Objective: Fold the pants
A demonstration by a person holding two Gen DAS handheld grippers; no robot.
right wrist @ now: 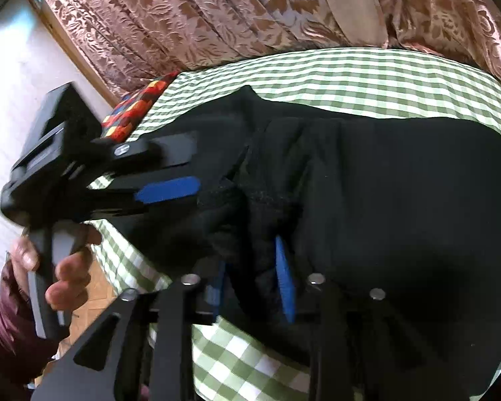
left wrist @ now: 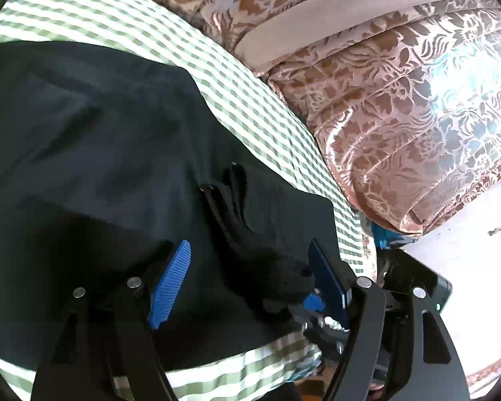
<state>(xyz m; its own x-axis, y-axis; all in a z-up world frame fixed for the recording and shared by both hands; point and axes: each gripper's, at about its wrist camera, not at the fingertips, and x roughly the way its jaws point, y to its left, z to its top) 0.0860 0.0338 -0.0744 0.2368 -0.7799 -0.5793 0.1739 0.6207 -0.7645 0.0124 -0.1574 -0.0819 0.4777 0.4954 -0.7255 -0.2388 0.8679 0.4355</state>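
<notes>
Black pants (left wrist: 123, 153) lie spread on a green-and-white checked cloth (left wrist: 250, 100). In the left wrist view my left gripper (left wrist: 248, 247) stands open over the waist end. Its blue pads (left wrist: 170, 284) are wide apart, with a bunched drawstring and loose fabric lying between them. In the right wrist view the pants (right wrist: 400, 183) fill the middle. My right gripper (right wrist: 250, 257) is low over a crumpled fold, open, with black fabric lying loosely between its blue pads (right wrist: 285, 280). The left gripper (right wrist: 197, 163) shows at the left, held by a hand (right wrist: 66, 280).
A shiny brown floral fabric (left wrist: 400, 117) with a beige band (left wrist: 334, 10) piles up along the far edge of the cloth. A multicoloured patterned item (right wrist: 133, 113) lies at the cloth's corner. Wooden floor (right wrist: 97, 290) shows below the near edge.
</notes>
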